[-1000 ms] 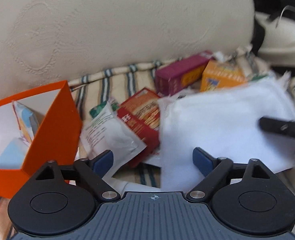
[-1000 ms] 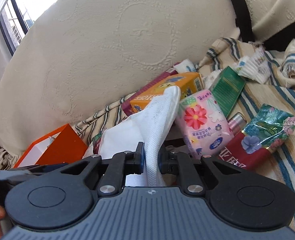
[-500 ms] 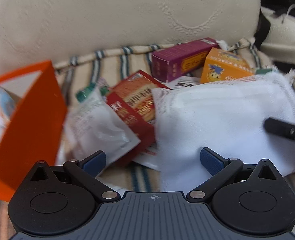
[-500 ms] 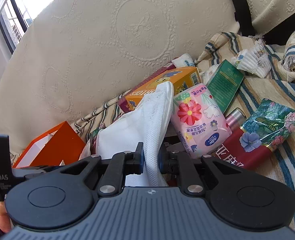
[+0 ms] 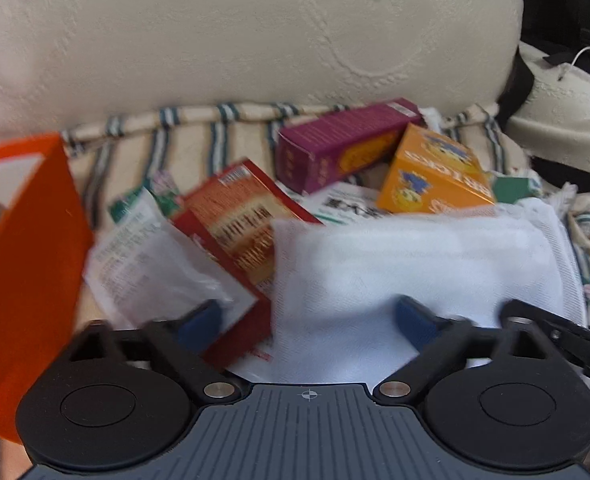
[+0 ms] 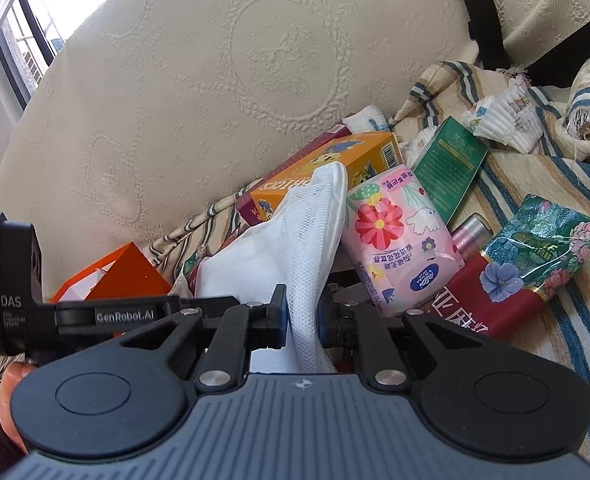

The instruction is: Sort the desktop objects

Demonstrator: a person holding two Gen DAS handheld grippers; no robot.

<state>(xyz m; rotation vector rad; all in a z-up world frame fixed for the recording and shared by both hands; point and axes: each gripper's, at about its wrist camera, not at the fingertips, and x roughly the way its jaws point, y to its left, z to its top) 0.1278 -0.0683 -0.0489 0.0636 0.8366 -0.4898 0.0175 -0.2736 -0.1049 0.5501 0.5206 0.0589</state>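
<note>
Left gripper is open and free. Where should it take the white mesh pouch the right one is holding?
Take the white mesh pouch by its near left edge, coming in straight ahead. It hangs as a flat, limp sheet, so a thin edge fits between the open left gripper fingers. The right gripper already pinches the opposite side; stay clear of it.

Both claws (image 5: 309, 322) (image 6: 301, 316) are black — blue pads (image 5: 413, 322), silver screws (image 6: 215, 378), ribbed grey housing.

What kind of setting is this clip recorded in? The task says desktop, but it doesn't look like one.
Probably a home living room or bedroom, not a desk: the objects lie on a striped woven throw against a large embossed cream cushion, with a window at upper left.
</note>
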